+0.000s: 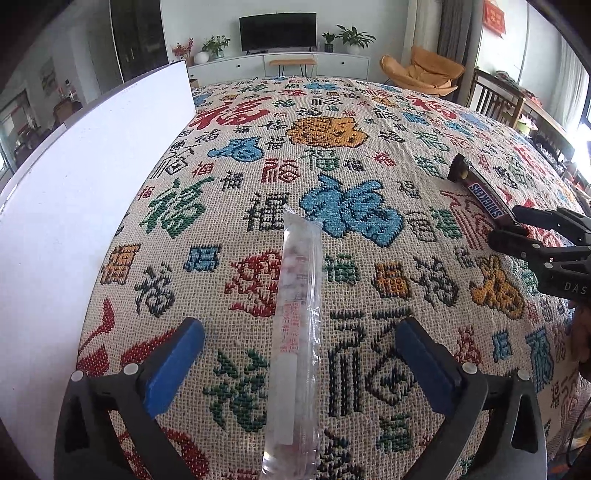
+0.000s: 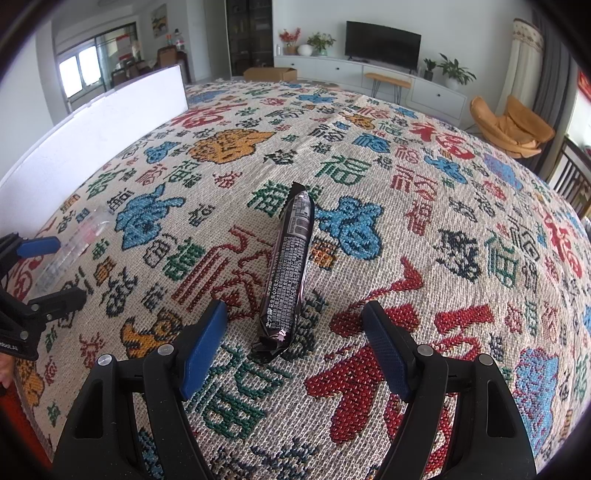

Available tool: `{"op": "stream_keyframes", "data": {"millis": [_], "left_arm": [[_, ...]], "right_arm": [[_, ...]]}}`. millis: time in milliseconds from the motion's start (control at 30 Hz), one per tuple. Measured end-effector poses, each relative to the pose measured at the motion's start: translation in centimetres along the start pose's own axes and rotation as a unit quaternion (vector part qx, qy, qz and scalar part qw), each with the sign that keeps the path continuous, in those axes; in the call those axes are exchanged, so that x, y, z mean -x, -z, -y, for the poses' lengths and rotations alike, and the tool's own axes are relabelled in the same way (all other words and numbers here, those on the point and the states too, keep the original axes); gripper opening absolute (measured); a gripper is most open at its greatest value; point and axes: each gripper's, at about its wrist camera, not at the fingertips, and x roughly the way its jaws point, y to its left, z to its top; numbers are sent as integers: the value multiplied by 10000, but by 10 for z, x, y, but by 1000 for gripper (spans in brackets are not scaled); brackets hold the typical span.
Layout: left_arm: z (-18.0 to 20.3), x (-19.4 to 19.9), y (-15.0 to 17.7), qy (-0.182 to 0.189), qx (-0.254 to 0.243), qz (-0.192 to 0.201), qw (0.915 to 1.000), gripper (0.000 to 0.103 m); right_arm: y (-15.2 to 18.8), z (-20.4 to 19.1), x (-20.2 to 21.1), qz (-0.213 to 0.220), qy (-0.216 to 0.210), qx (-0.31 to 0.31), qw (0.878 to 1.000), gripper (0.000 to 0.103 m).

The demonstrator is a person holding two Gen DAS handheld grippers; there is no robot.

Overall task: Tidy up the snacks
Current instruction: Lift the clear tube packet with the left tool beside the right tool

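Left gripper (image 1: 297,354) spread wide over patterned cloth (image 1: 369,166), clear snack tube (image 1: 297,332) lying lengthwise between blue pads (image 1: 173,369), touching neither. White board (image 1: 81,184) upright along left. Chocolate bar (image 1: 480,192) at right, near end by right gripper (image 1: 511,227) fingertips.

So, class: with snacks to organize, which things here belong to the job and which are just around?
Job: clear snack tube; Snickers bar; left gripper; right gripper, both open.
Around: white board; television; orange chair; patterned cloth.
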Motion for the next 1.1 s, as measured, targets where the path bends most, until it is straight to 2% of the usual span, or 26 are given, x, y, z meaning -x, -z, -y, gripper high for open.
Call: {"op": "stream_keyframes", "data": {"millis": [967, 1033, 1100], "left_arm": [[0, 0, 1, -2, 1, 18, 10000, 103], [-1, 1, 0, 53, -16, -45, 10000, 103], [-6, 2, -5, 260, 70, -198, 9994, 102]], "right_arm": [[0, 0, 0, 1, 9, 0, 10000, 79], [0, 0, 0, 1, 10, 1, 10000, 79], [0, 0, 0, 0, 7, -2, 10000, 79]]}}
